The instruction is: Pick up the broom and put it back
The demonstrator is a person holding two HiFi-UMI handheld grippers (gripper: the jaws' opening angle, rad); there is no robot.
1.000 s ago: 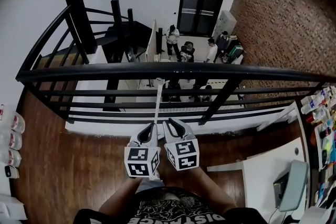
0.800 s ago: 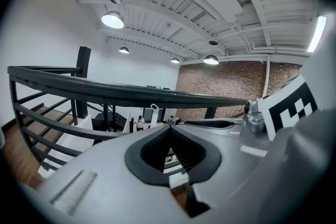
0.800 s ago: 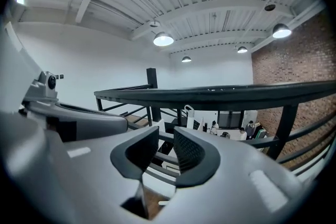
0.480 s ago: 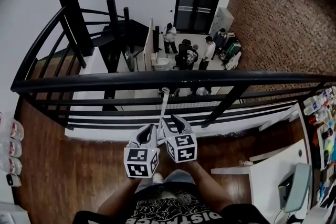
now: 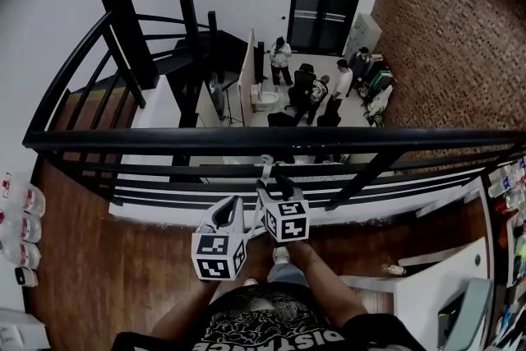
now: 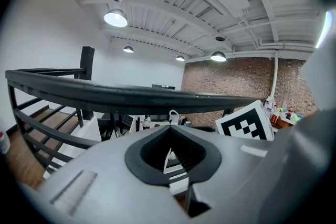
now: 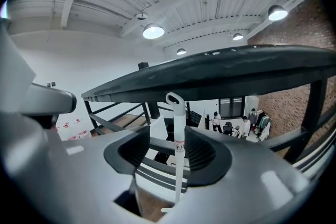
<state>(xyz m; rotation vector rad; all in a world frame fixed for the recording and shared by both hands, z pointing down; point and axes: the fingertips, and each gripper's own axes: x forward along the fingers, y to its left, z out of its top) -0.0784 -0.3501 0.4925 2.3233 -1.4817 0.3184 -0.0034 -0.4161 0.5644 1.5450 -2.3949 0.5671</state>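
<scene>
White broom handle (image 7: 178,165), black railing (image 5: 246,137), red-brown brick-patterned wall (image 5: 444,37) right of the railing, dark brown plank floor (image 5: 107,259) beside the railing, black double doors (image 5: 325,4)

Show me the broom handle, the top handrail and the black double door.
broom handle (image 7: 178,168), right gripper view, white shaft below its label.
top handrail (image 5: 164,137), head view, left stretch of the bar.
black double door (image 5: 325,8), head view, middle of the door.
</scene>
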